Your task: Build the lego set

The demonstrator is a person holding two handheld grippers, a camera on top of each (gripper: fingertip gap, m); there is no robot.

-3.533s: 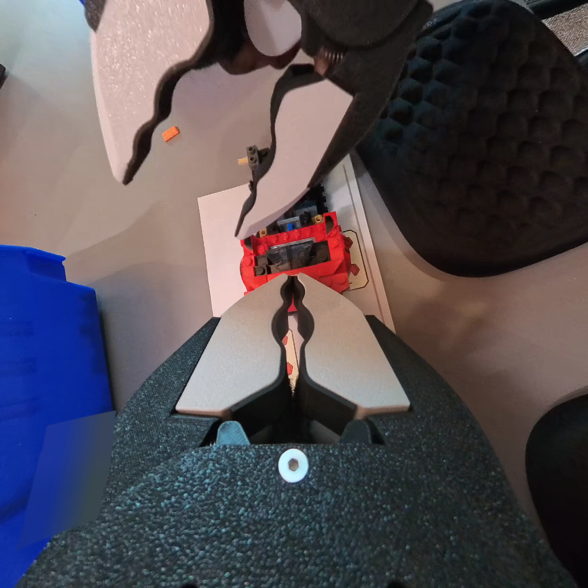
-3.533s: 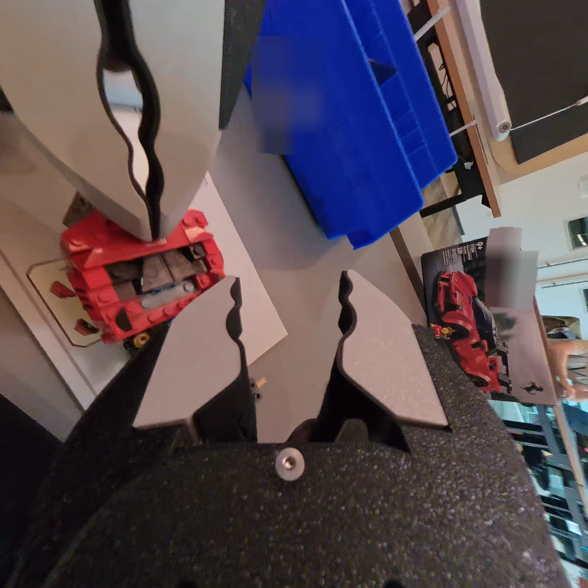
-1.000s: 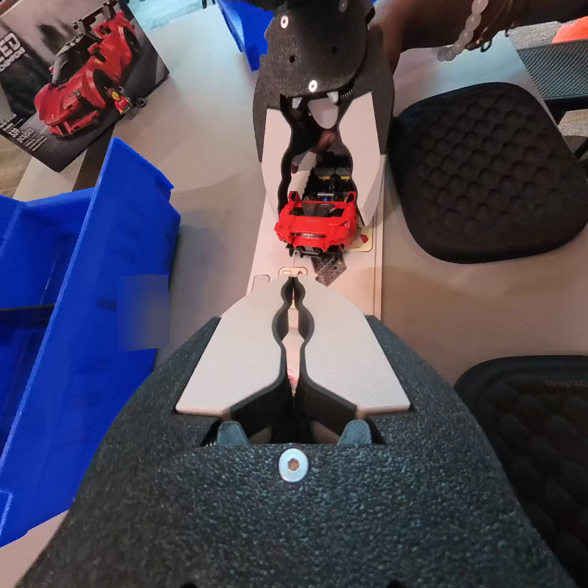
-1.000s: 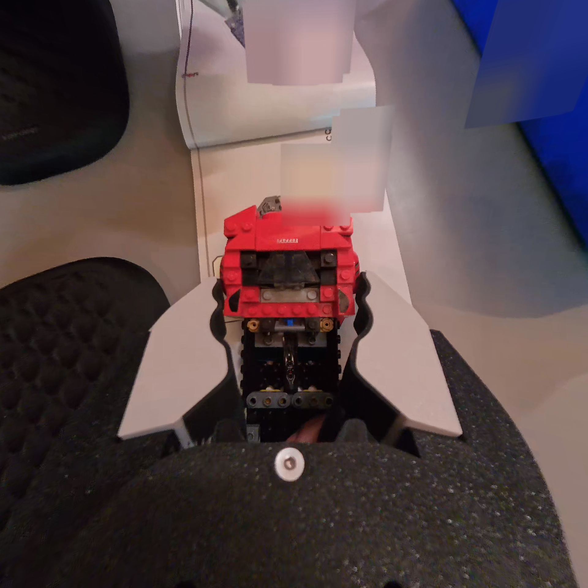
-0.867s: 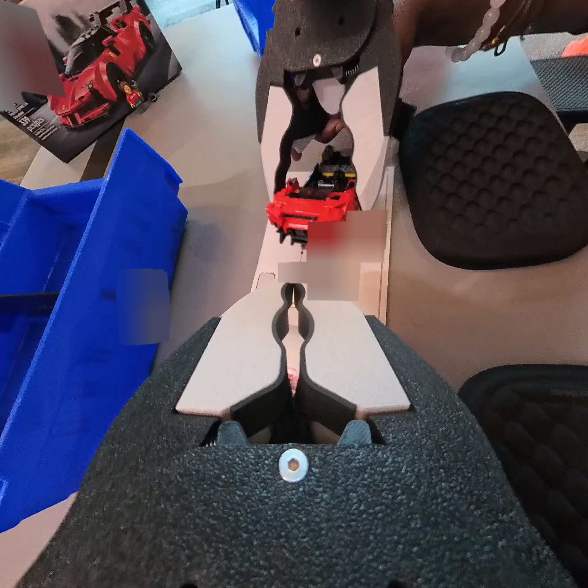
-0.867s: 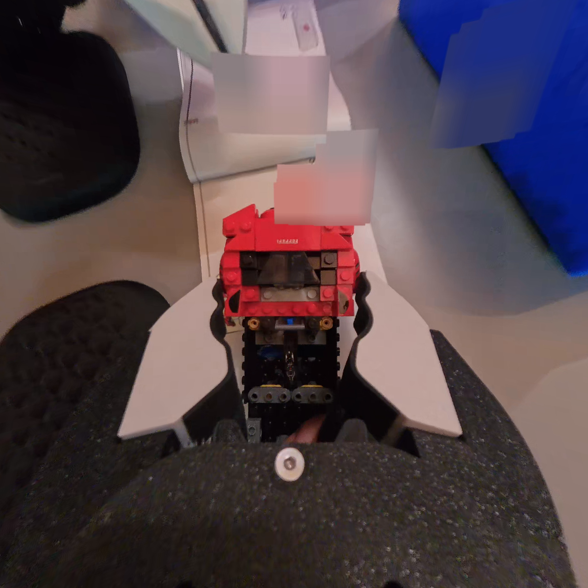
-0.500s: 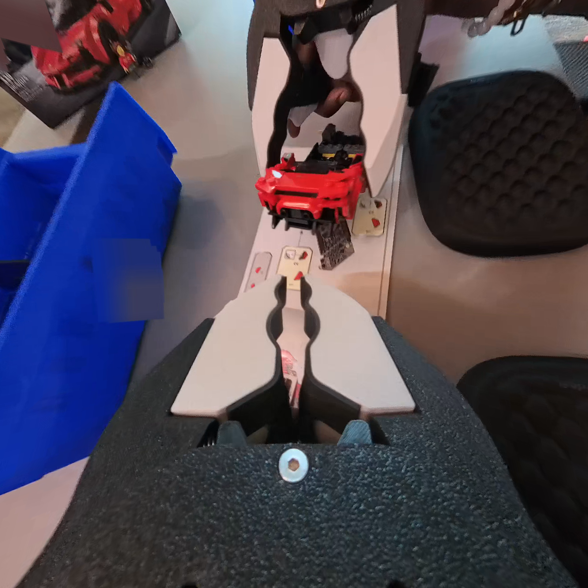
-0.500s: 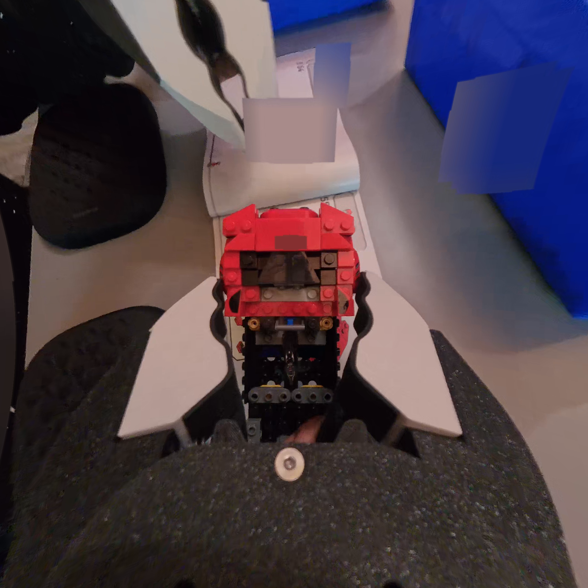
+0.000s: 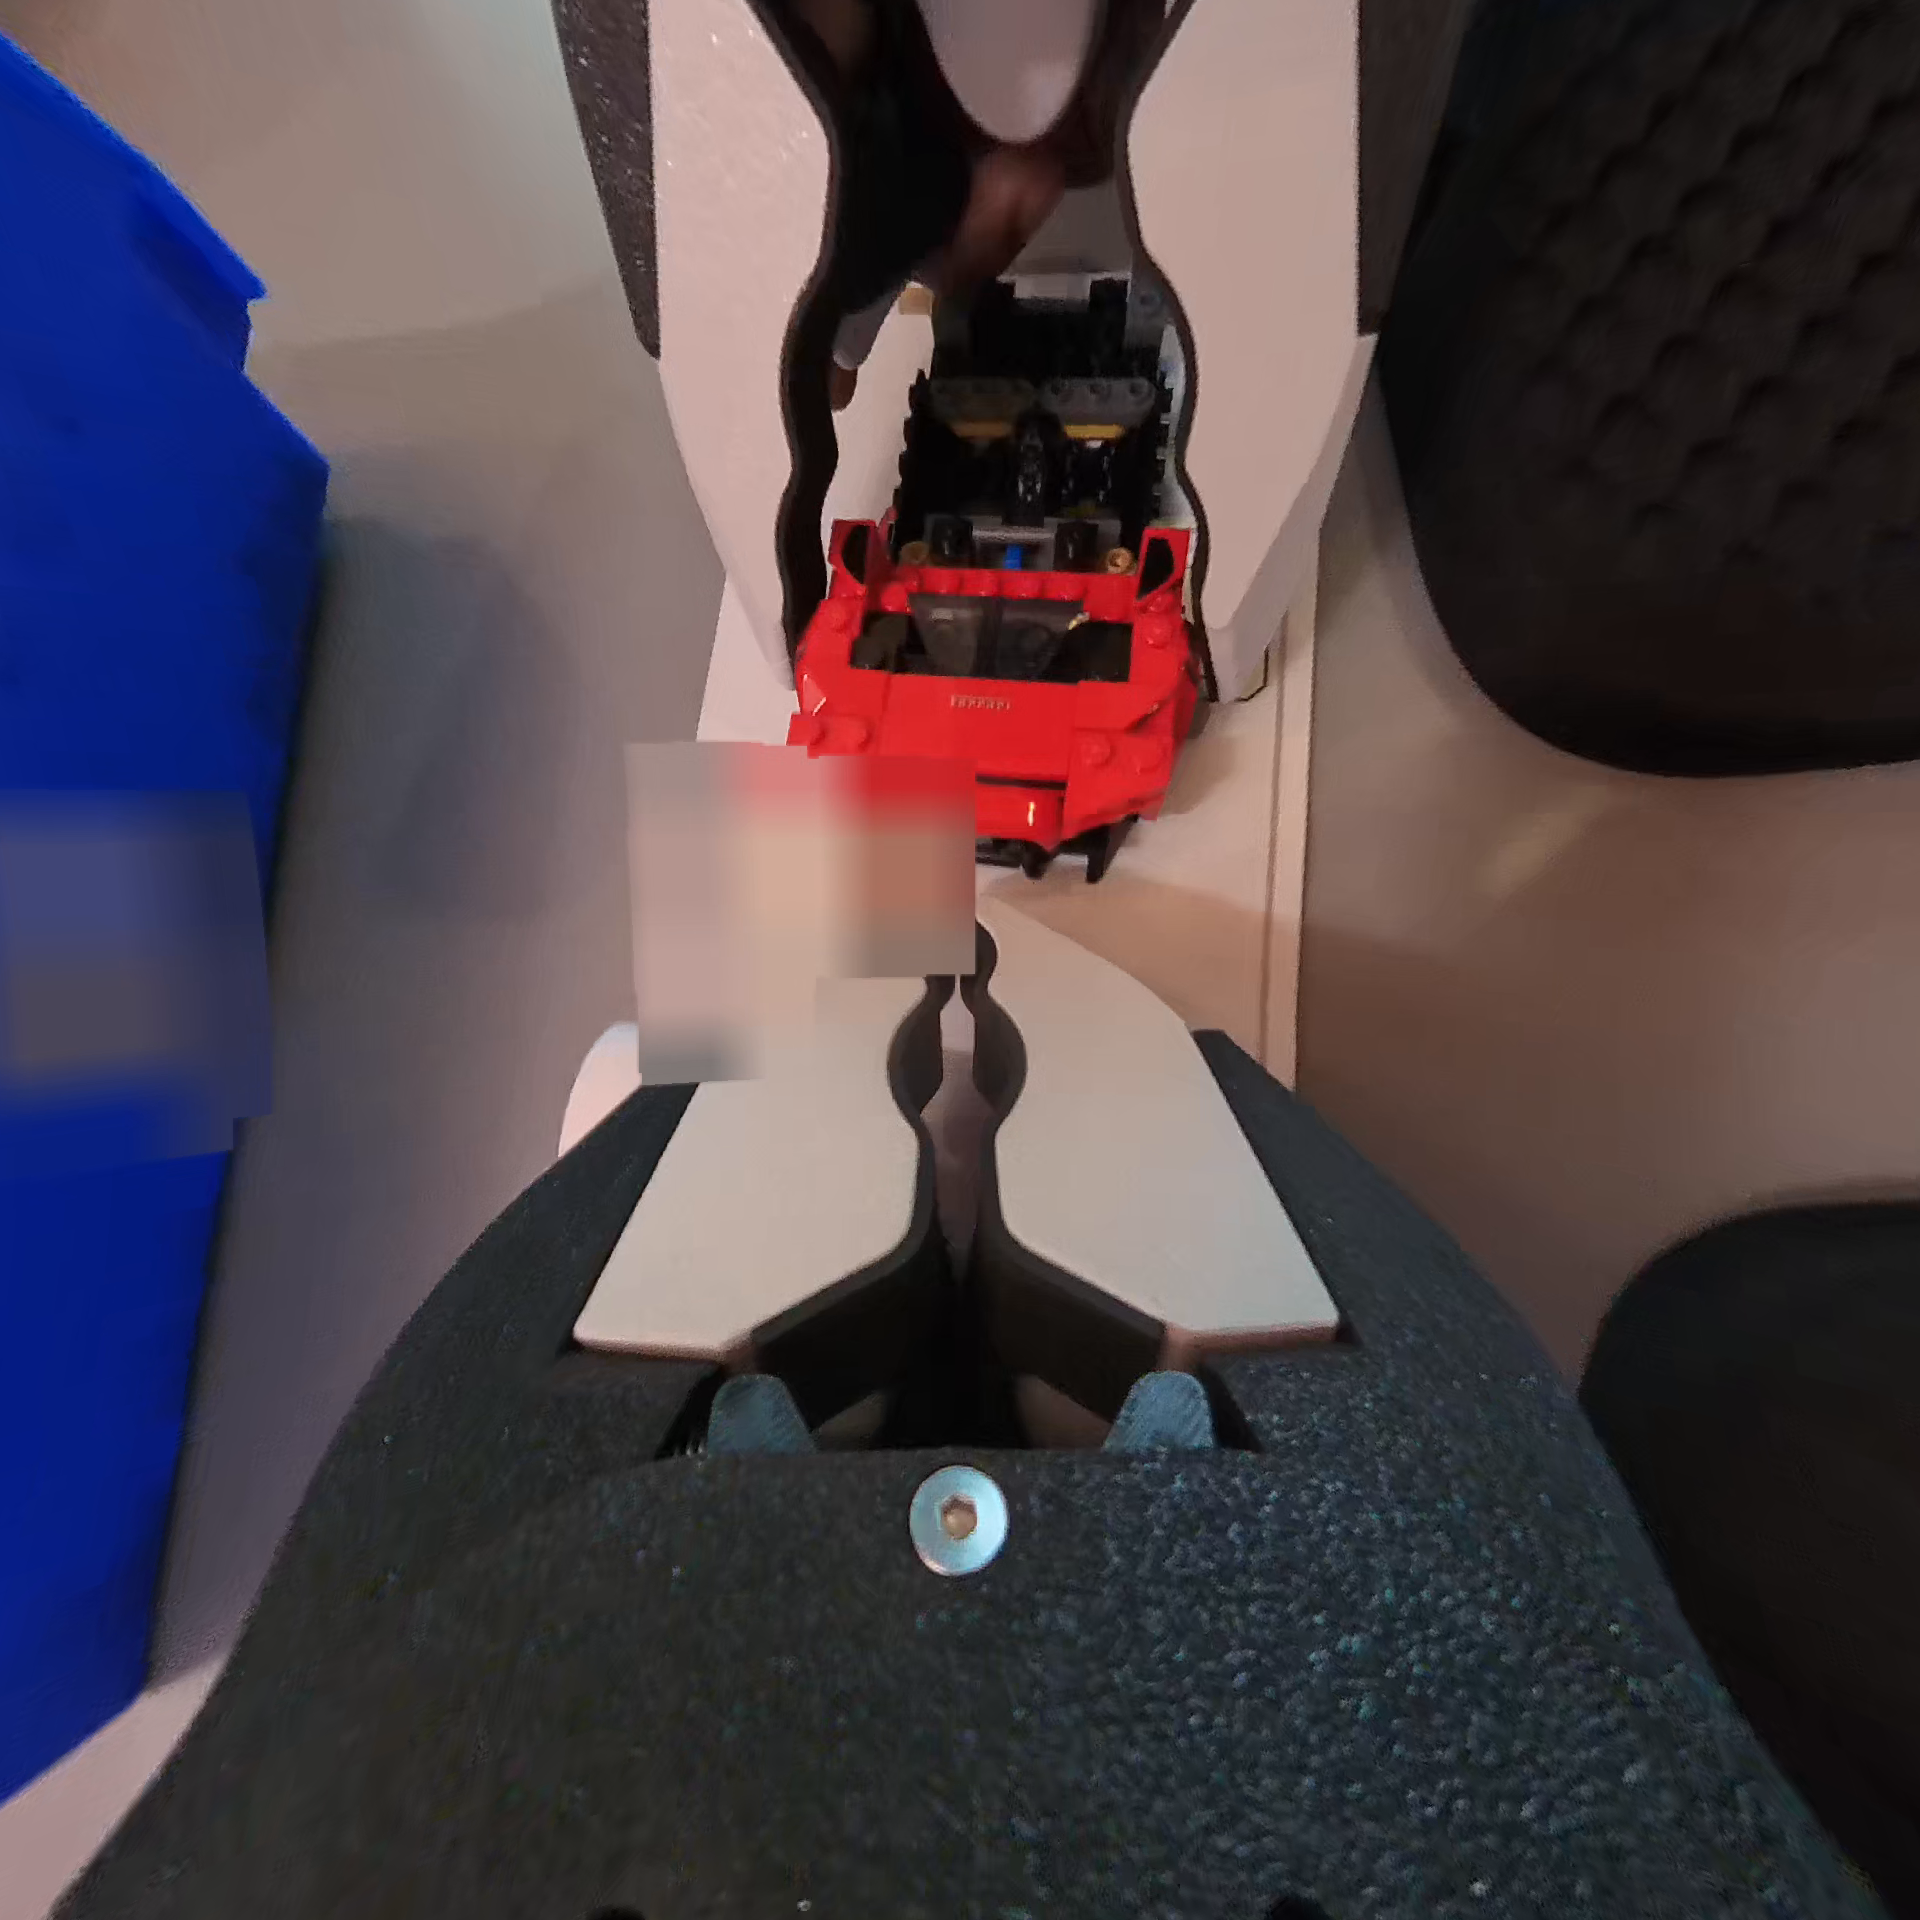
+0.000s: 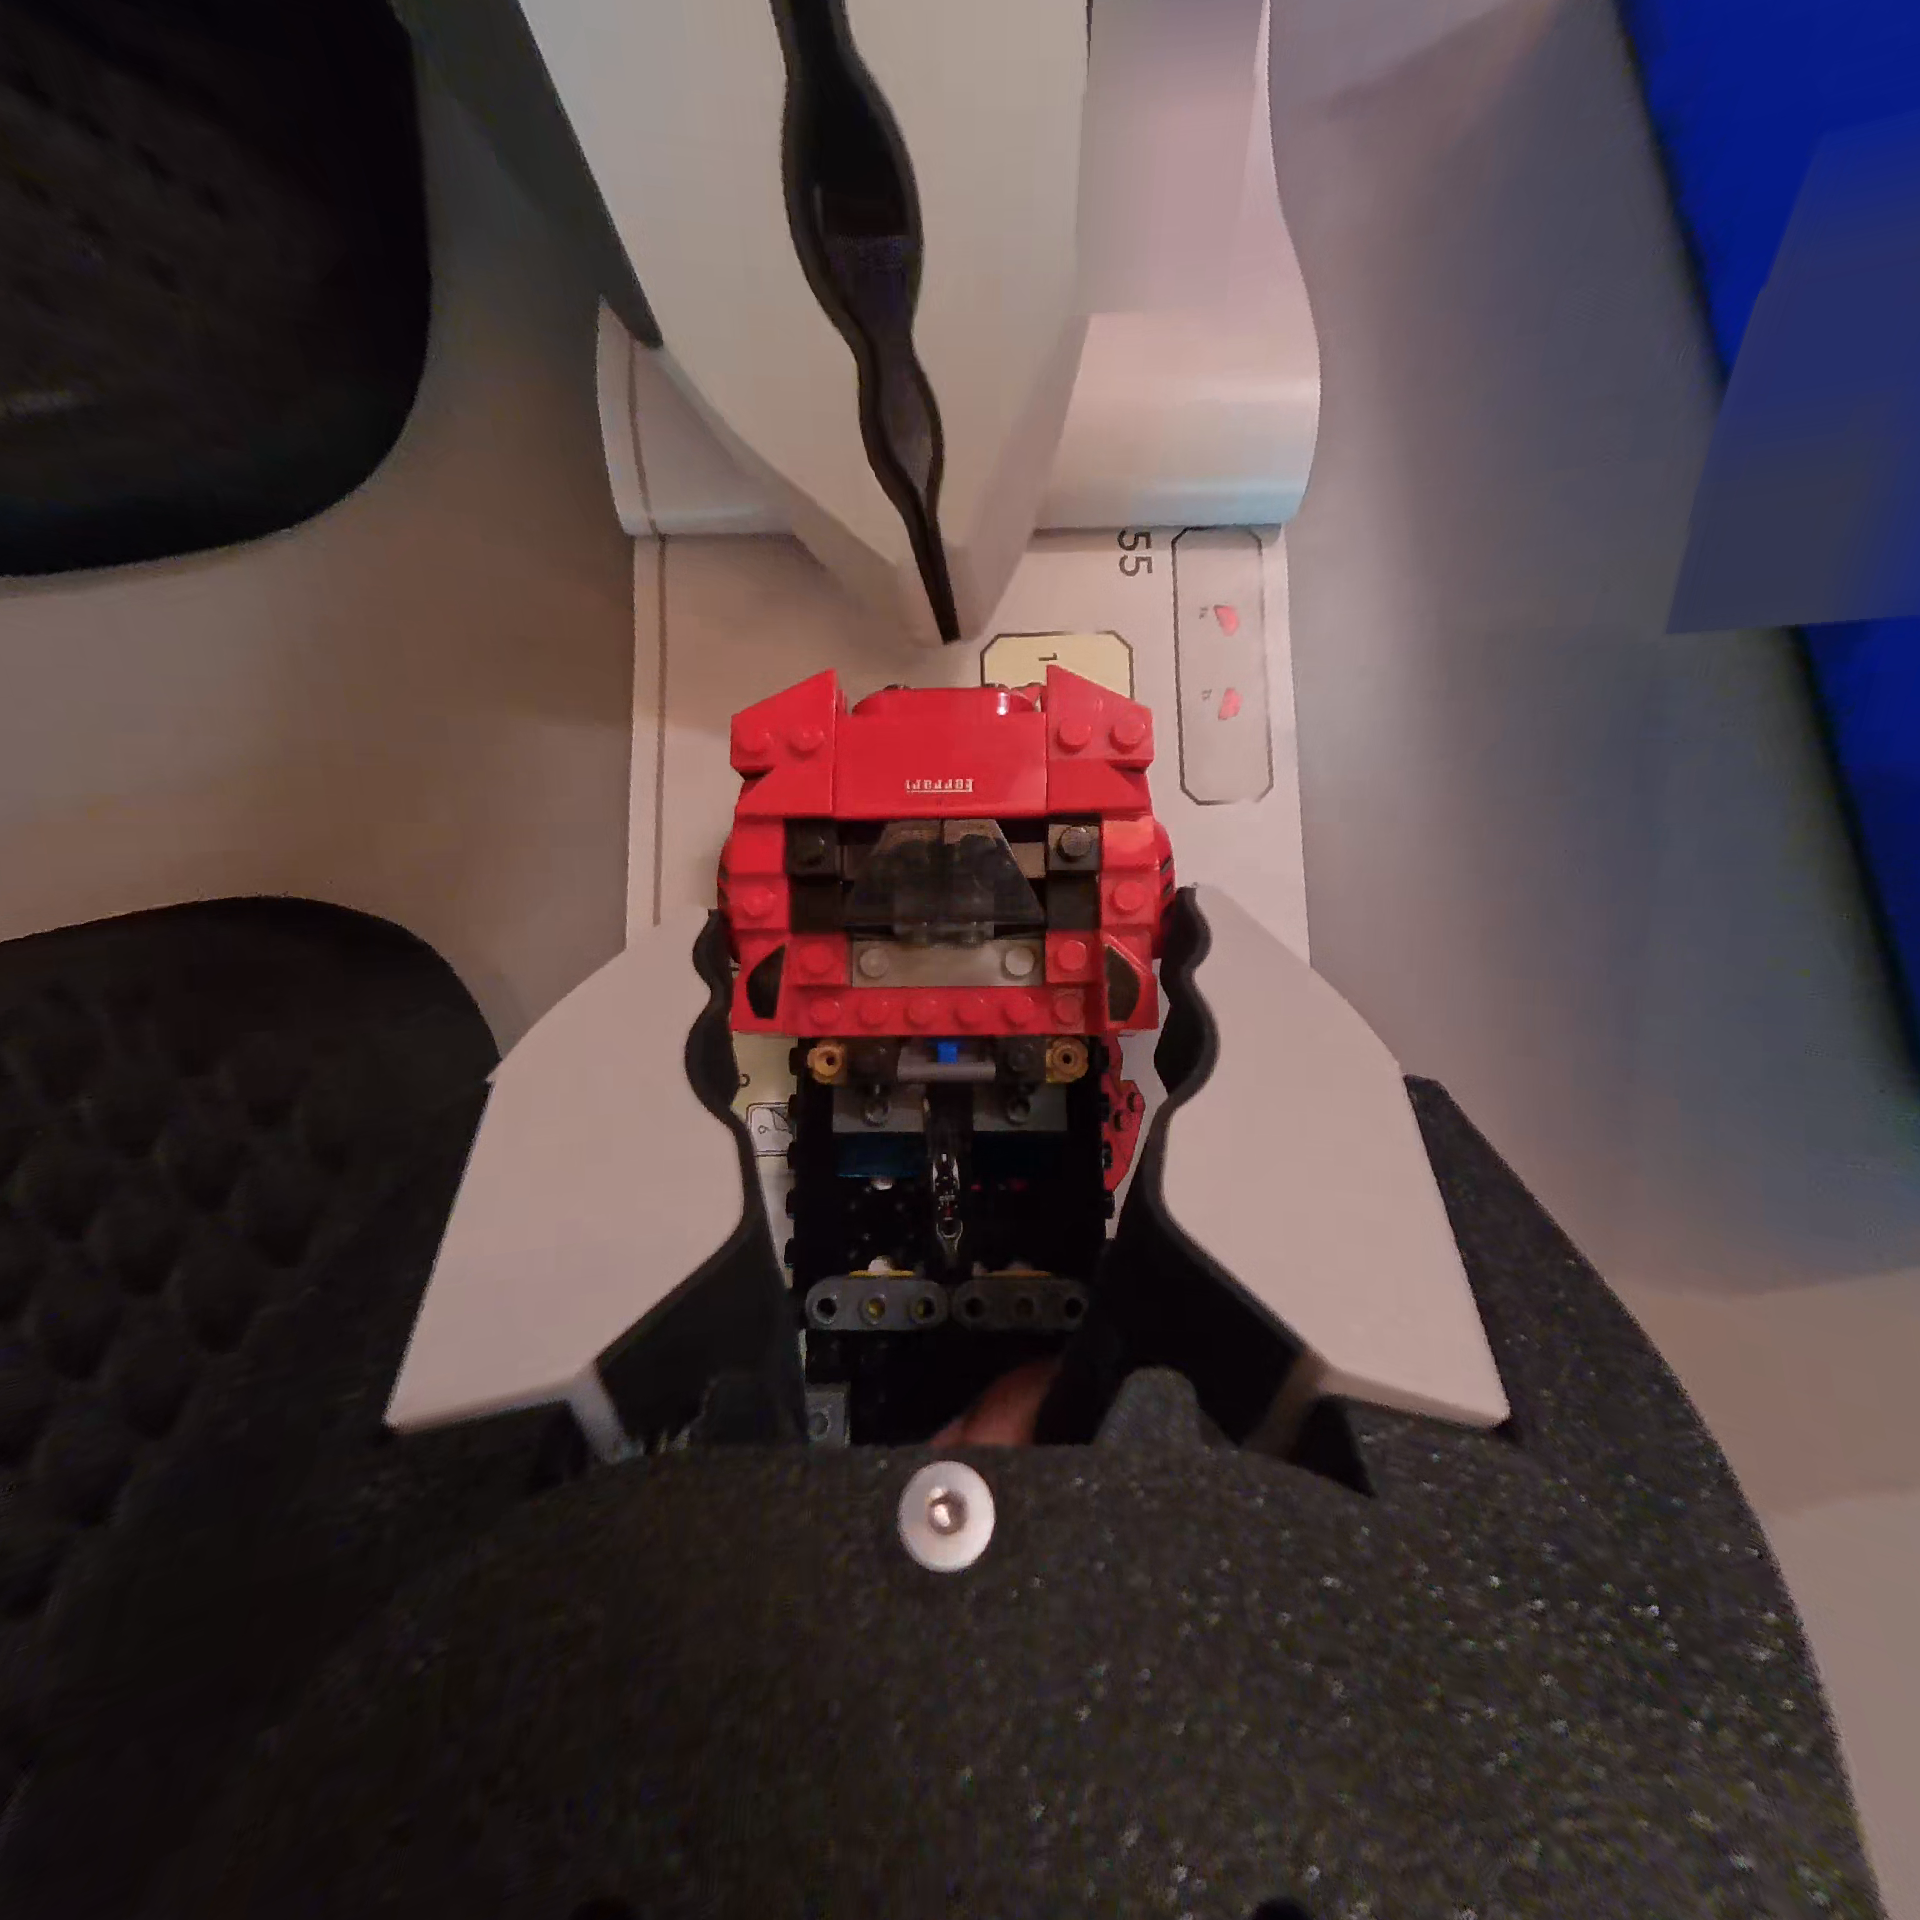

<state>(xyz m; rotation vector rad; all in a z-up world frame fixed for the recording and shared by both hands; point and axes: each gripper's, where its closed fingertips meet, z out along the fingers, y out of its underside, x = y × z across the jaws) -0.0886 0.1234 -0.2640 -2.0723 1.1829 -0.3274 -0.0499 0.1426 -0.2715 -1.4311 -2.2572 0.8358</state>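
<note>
Change: since 0.5 s ago the left gripper (image 9: 961, 982) has come closer to the car (image 10: 940, 935), which now fills more of the left wrist view; the right gripper's hold on it looks unchanged.

Left gripper: nearest in its own view, 2 pale wavy fingers pressed together with nothing visible between them, tips just short of the car's red end.

Right gripper (image 10: 940, 977): fingers spread to the car's width and clamped on its 2 sides, where the red shell meets the black frame.

Car position: held between the right gripper's fingers over the open instruction booklet (image 10: 1226, 831); whether it touches the page cannot be told.

Progress: judged partly built. Red bodywork with a smoky clear piece covers 1 end; the black chassis behind it is bare, showing grey beams and yellow pins. No wheels show. Remaining body panels appear still to be fitted.

Materials: car of glossy hard plastic, studded and angular; gripper bodies of grainy black plastic, each with 1 silver screw; fingers matte and scalloped on the inner edge.

Surroundings: 2 black dimpled pads (image 9: 1683, 343) to the side, a blue bin (image 9: 125, 727) opposite, all on a smooth beige table (image 9: 1558, 987).
</note>
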